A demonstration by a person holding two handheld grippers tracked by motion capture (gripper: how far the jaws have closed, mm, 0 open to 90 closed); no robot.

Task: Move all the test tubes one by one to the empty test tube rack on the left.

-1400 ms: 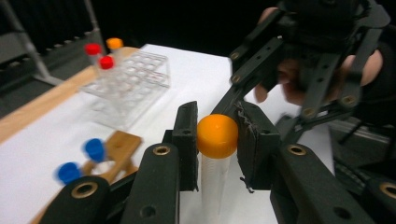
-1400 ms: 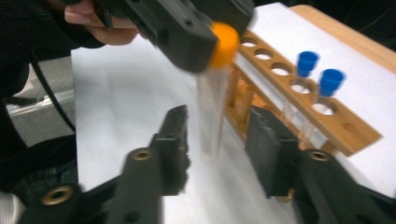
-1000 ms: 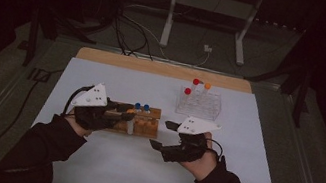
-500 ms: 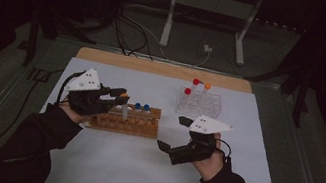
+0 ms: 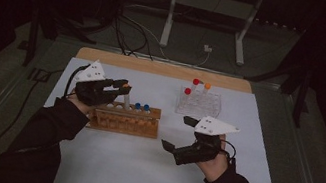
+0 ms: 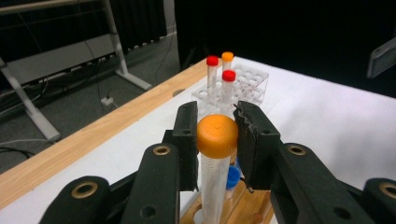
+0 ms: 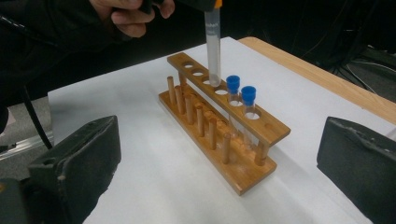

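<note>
Surface: white sheet (image 5: 242, 151) over a table with a wooden far edge (image 5: 165, 68); dark room, grey floor, metal stand (image 5: 205, 15) and cables behind.

Wooden rack (image 5: 126, 118): one. Blue-capped tubes (image 5: 141, 108) standing in it: two.

Clear rack (image 5: 199, 103): one, near the far edge. Tubes in it: two red-capped, one orange-capped.

Orange-capped tube (image 6: 215, 154): one, upright, lower end at a hole of the wooden rack, beside the blue-capped pair.

Left gripper (image 5: 118, 86): clamped on that tube's cap.

Right gripper (image 5: 177, 133): jaws spread wide, just opened, holding nothing, on the near side of the wooden rack.
</note>
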